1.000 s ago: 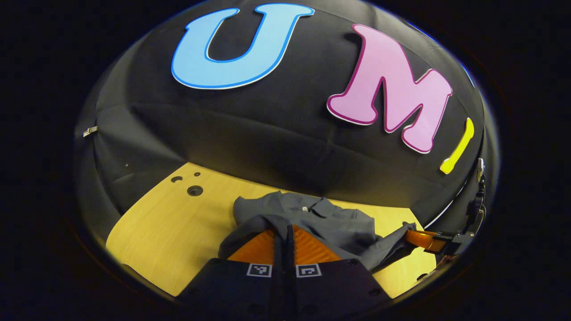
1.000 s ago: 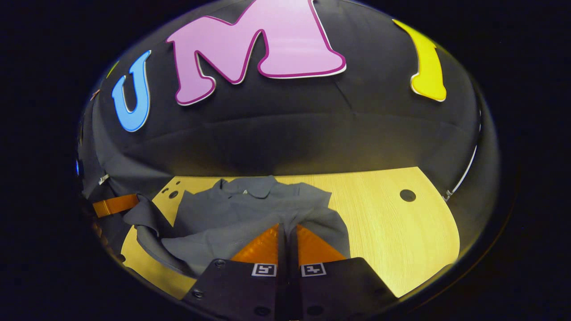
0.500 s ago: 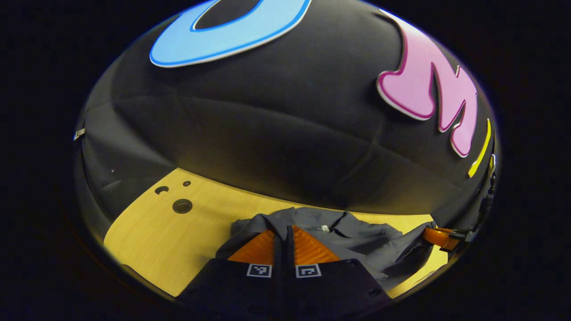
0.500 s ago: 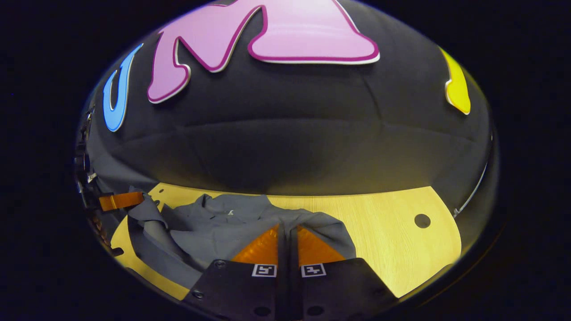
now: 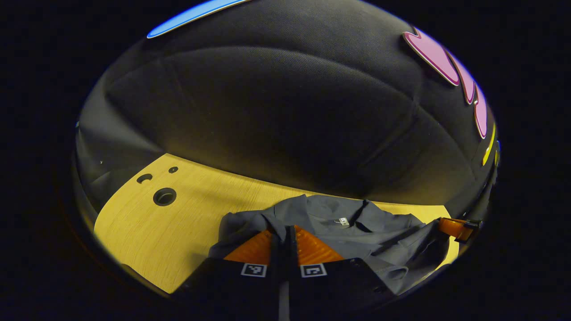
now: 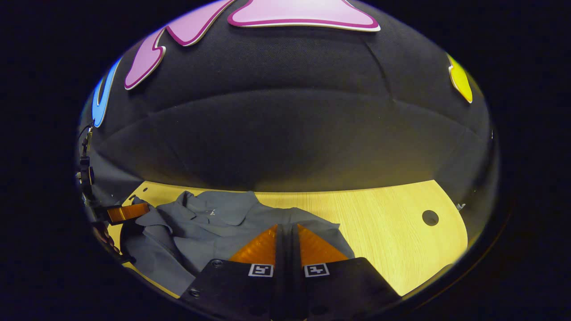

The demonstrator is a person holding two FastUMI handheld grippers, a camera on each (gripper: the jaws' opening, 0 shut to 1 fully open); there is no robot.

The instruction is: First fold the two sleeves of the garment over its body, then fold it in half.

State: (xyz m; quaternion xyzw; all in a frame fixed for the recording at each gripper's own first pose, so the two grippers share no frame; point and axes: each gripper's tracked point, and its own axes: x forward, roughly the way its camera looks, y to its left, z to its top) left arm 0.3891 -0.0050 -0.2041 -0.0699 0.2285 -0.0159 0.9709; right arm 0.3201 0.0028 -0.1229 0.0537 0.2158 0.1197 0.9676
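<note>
Both grippers carrying the shirt's hem toward its collar

Each hand-held gripper, left (image 5: 283, 232) and right (image 6: 286, 232), is pinched narrow on grey shirt (image 5: 357, 232) fabric, apparently for the half fold; the shirt lies on the surface (image 6: 392, 223) near its back edge.

Wooden table (image 6: 392, 236) with round holes (image 5: 164, 196)

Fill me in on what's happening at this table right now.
A person is folding a grey shirt on a wooden table with two handheld grippers. The left gripper and the right gripper are each shut on a bit of the fabric, low over the table near the collar. The shirt lies bunched and creased, so the fold in half looks under way, not yet laid flat.
</note>
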